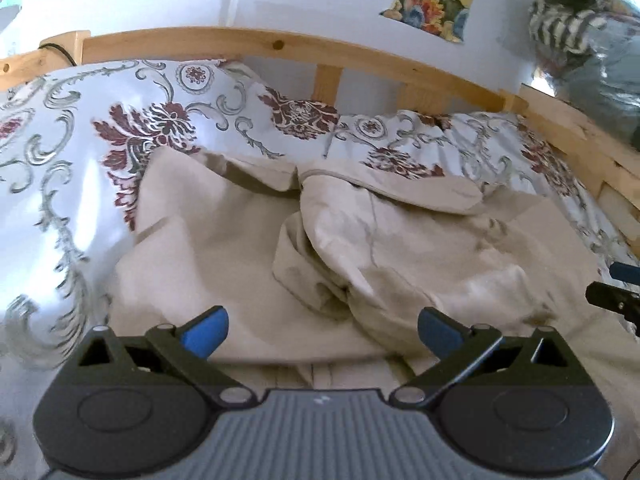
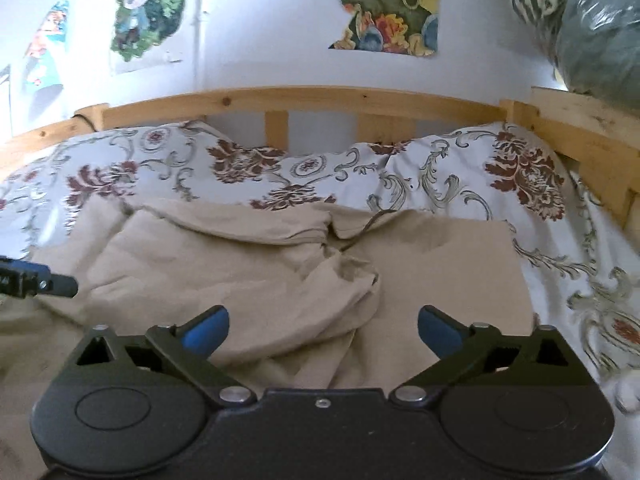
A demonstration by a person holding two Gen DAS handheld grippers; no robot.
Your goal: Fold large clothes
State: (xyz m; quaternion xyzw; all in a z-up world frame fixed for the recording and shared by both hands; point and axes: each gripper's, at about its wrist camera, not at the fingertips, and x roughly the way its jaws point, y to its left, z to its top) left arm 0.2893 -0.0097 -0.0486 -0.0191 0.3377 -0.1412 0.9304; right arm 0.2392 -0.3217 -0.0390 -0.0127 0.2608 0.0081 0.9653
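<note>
A large beige garment (image 1: 248, 248) lies rumpled on the floral bed cover (image 1: 60, 128), with folds bunched in its middle. It also shows in the right wrist view (image 2: 248, 272), its right part lying flat. My left gripper (image 1: 322, 332) is open and empty, hovering over the garment's near edge. My right gripper (image 2: 322, 330) is open and empty, also above the near part of the garment. The right gripper's tip shows at the right edge of the left wrist view (image 1: 616, 292). The left gripper's tip shows at the left edge of the right wrist view (image 2: 36, 278).
A wooden bed frame (image 1: 280, 46) runs along the far side and the right side (image 2: 592, 128). A white wall with posters (image 2: 384, 4) stands behind it. Bagged and striped bedding (image 2: 592, 32) is piled at the upper right.
</note>
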